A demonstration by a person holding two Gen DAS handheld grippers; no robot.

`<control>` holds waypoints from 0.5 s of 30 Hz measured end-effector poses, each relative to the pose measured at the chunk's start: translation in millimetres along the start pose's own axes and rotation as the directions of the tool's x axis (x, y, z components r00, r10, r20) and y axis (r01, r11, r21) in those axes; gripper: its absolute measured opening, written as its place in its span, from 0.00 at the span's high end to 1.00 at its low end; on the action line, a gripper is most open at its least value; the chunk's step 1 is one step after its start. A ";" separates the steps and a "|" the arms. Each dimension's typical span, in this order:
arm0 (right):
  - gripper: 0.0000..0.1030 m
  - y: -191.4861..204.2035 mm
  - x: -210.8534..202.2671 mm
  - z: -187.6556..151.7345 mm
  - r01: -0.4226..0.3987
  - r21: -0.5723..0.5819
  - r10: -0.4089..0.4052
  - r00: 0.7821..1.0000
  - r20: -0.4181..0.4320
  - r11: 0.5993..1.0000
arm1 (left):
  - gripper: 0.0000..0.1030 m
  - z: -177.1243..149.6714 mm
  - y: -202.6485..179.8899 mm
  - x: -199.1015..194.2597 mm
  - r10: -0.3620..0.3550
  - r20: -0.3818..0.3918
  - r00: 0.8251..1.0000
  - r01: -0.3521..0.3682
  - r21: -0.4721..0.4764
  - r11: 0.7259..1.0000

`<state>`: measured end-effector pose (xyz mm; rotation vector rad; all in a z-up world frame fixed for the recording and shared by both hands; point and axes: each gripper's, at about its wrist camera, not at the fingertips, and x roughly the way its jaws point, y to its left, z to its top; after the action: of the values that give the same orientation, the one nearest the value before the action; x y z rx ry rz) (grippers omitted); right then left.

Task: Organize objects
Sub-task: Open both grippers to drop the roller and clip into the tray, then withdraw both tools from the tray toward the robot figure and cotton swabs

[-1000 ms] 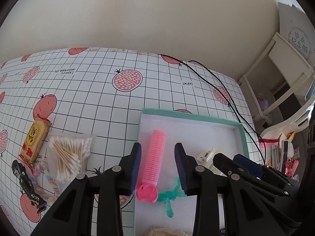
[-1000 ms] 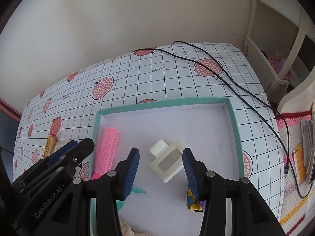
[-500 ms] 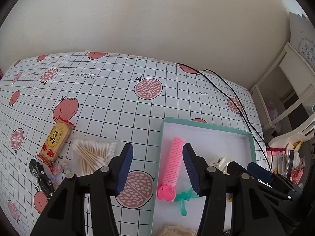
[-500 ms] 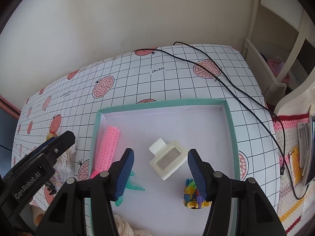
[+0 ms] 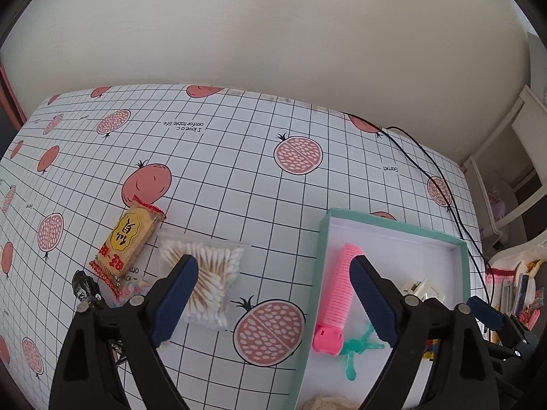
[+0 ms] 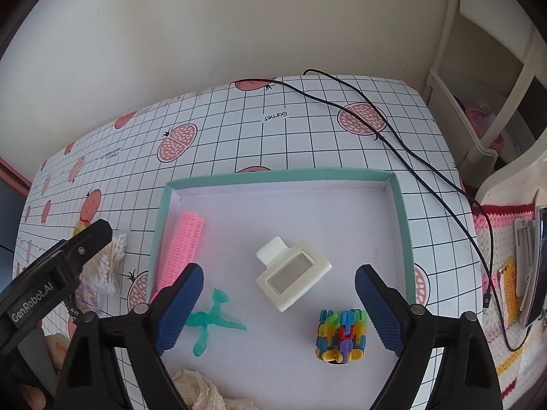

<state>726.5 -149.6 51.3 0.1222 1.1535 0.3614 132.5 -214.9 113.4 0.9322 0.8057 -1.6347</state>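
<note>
Currently both left gripper (image 5: 273, 302) and right gripper (image 6: 278, 305) are hanging spread and empty; reaching for the cotton swabs (image 5: 205, 282) under the left jaw risks snagging the snack packet (image 5: 124, 241) beyond.

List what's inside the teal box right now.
In the teal box: pink hair roller, green figure, cream clip, multicolour block toy, lace fabric. The near edge is out of frame.

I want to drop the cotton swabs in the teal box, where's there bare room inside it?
Bare: the box's far half, between pink roller and right wall. Crowded: the near half, holding cream clip, green figure, coloured block toy and lace.
</note>
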 end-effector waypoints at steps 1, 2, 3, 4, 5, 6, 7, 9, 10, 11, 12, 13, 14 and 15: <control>0.03 0.2 0.1 -0.1 0.000 -0.001 0.000 1.000 0.001 1.000 | 0.12 -0.1 1.0 0.3 0.001 -0.001 1.000 -0.001 0.002 1.000; 0.01 0.3 0.1 -0.2 -0.001 -0.001 0.001 1.000 0.001 1.000 | 0.11 -0.3 2.1 0.6 0.001 -0.001 1.000 -0.001 -0.001 1.000; 0.01 0.4 0.3 -0.1 -0.001 -0.002 0.001 1.000 0.002 1.000 | 0.11 -0.1 3.3 0.8 0.002 -0.003 1.000 -0.002 -0.001 1.000; 0.00 0.5 0.2 -0.1 0.002 -0.003 -0.002 1.000 0.003 1.000 | 0.09 -0.4 4.2 1.0 0.010 -0.002 1.000 -0.010 -0.002 1.000; 0.00 0.4 0.2 -0.2 0.006 -0.004 -0.006 1.000 0.004 1.000 | 0.09 -0.6 5.0 1.2 0.018 0.002 1.000 -0.018 -0.002 1.000; 0.00 0.3 0.5 -0.3 0.008 -0.003 -0.008 1.000 0.004 1.000 | 0.08 -0.7 5.8 1.4 0.025 0.004 1.000 -0.025 0.001 1.000; 0.00 -0.2 0.6 -0.3 0.009 0.000 -0.009 1.000 0.004 1.000 | 0.08 -0.5 6.8 1.6 0.029 0.004 1.000 -0.029 0.002 1.000; 0.00 -0.6 0.8 -0.5 0.012 0.002 -0.012 1.000 0.004 1.000 | 0.08 -0.5 9.2 1.5 0.028 0.000 1.000 -0.028 -0.005 1.000; 0.00 -1.1 0.8 -0.5 0.014 0.003 -0.014 1.000 0.005 1.000 | 0.08 -0.4 10.1 1.5 0.025 -0.001 1.000 -0.025 -0.005 1.000; 0.00 -1.5 0.7 -0.4 0.015 0.005 -0.015 1.000 0.005 1.000 | 0.08 -0.3 10.8 1.5 0.024 -0.002 1.000 -0.024 -0.004 1.000; 0.00 -1.8 0.7 -0.3 0.014 0.006 -0.014 1.000 0.004 1.000 | 0.08 -0.2 10.9 1.4 0.025 -0.002 1.000 -0.025 -0.001 1.000; 0.00 -1.8 0.8 -0.3 0.013 0.005 -0.013 1.000 0.003 1.000 | 0.08 -0.3 11.2 1.4 0.025 -0.003 1.000 -0.025 0.005 1.000; 0.00 -1.7 0.9 -0.2 0.014 0.003 -0.014 1.000 0.003 1.000 | 0.08 -0.3 11.3 1.4 0.026 -0.003 1.000 -0.026 0.008 1.000; 0.00 -1.2 0.9 0.0 0.016 0.003 -0.016 1.000 0.003 1.000 | 0.08 -0.1 11.5 1.6 0.025 -0.005 1.000 -0.025 0.013 1.000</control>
<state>727.1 -150.4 50.1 0.1157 1.1517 0.3451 143.5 -218.2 111.3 0.9523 0.7849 -1.6185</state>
